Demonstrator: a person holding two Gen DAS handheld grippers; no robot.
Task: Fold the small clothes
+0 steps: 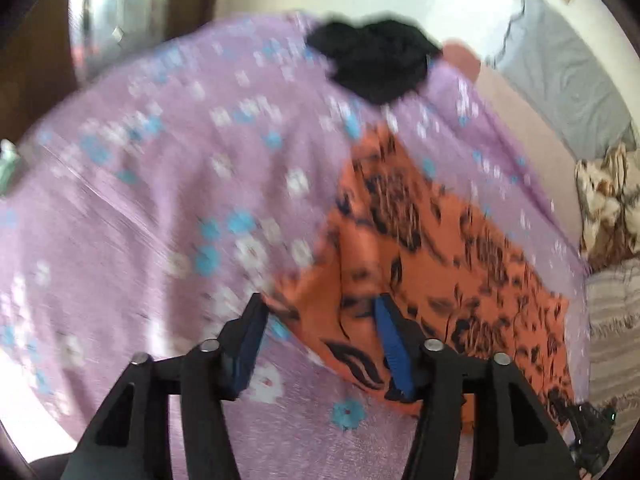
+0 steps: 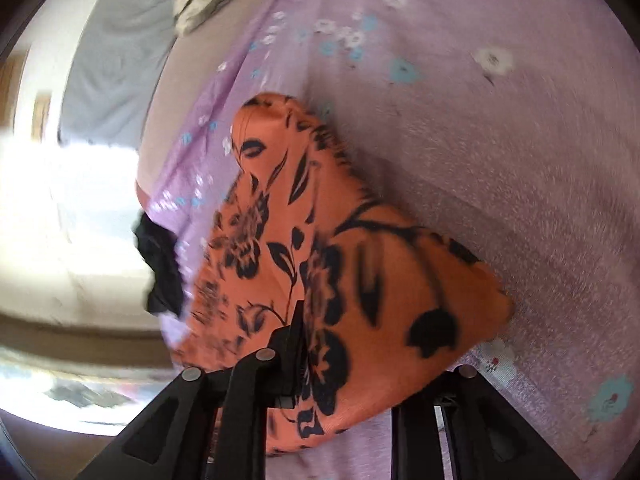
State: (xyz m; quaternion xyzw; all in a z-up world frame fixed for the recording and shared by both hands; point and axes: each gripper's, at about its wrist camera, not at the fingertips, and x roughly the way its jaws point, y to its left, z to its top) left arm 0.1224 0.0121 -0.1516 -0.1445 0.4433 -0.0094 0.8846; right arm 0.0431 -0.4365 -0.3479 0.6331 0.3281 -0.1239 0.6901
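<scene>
An orange cloth with a black flower print (image 1: 440,248) lies stretched over a purple flowered bedsheet (image 1: 160,160). My left gripper (image 1: 320,304) hovers over the cloth's near edge. It is open, its blue pads (image 1: 390,344) are wide apart, and nothing is pressed between them. In the right wrist view the orange cloth (image 2: 320,248) is lifted into a peaked bunch. My right gripper (image 2: 316,320) is shut on its lower part, and fabric drapes over and hides the right finger. Both views are blurred.
A crumpled black garment (image 1: 376,60) sits at the far edge of the sheet. A grey pillow (image 1: 560,80), a brown-and-white patterned cloth (image 1: 608,200) and striped fabric (image 1: 612,320) lie to the right. A shiny metal object (image 1: 104,12) stands beyond the bed at upper left.
</scene>
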